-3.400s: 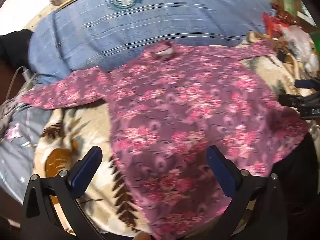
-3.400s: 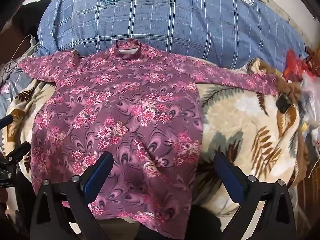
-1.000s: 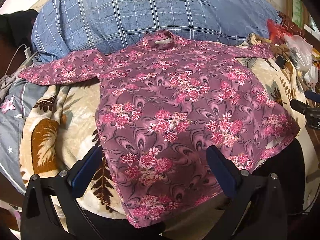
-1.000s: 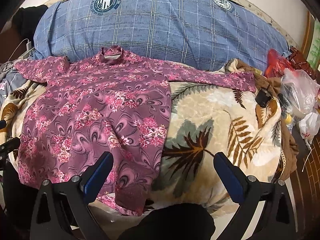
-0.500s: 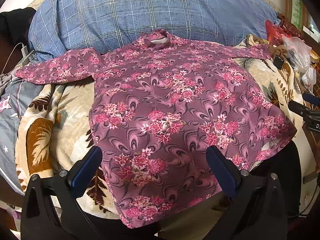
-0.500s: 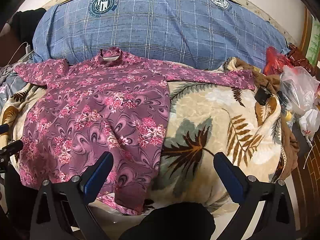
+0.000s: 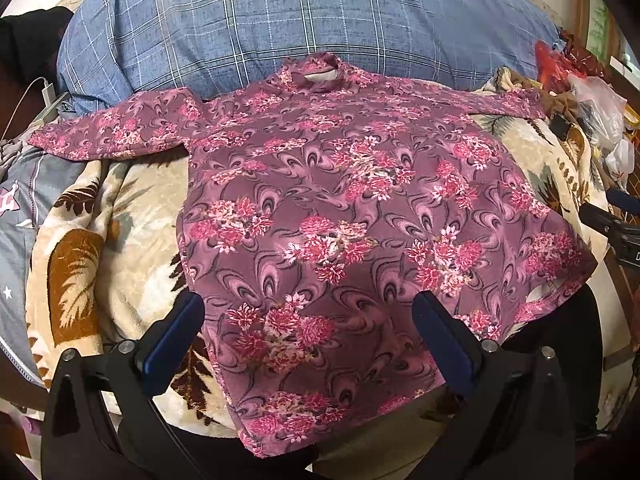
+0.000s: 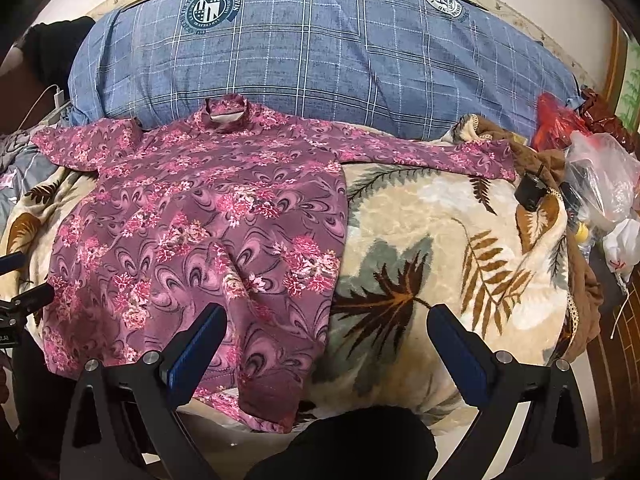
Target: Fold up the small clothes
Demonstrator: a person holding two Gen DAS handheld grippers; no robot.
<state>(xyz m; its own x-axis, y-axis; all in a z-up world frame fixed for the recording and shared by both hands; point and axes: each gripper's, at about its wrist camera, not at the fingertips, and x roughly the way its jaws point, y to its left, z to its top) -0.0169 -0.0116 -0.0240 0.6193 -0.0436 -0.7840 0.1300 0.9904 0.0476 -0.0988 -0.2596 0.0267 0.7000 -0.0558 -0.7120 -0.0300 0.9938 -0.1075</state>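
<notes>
At far left a white charger [image 8: 58, 95] and its cable sit by a dark corner, with grey bedding [image 7: 20, 196] below it. A cream blanket [image 8: 420, 240] printed with brown and grey leaves covers the bed, and a big blue plaid pillow [image 8: 320, 60] with round crests lies across the back against a pale wall. The top [image 7: 340, 220], mauve with pink flowers, lies flat and face up on the blanket, unfolded, its collar touching the pillow and both sleeves spread out sideways; its hem hangs over the near edge of the bed. The left gripper [image 7: 308, 340] hovers over the lower part of the top, jaws spread wide, holding nothing. The right gripper [image 8: 326, 350] hovers over the top's right hem and the bare blanket beside it, likewise wide open and empty. Right of the top's right sleeve lies brown cloth [image 8: 552, 168] with a small black object [image 8: 530, 194] on it. At far right are a red bag [image 8: 556, 124], clear and white plastic bags [image 8: 604, 176], and a wooden frame along the wall.
</notes>
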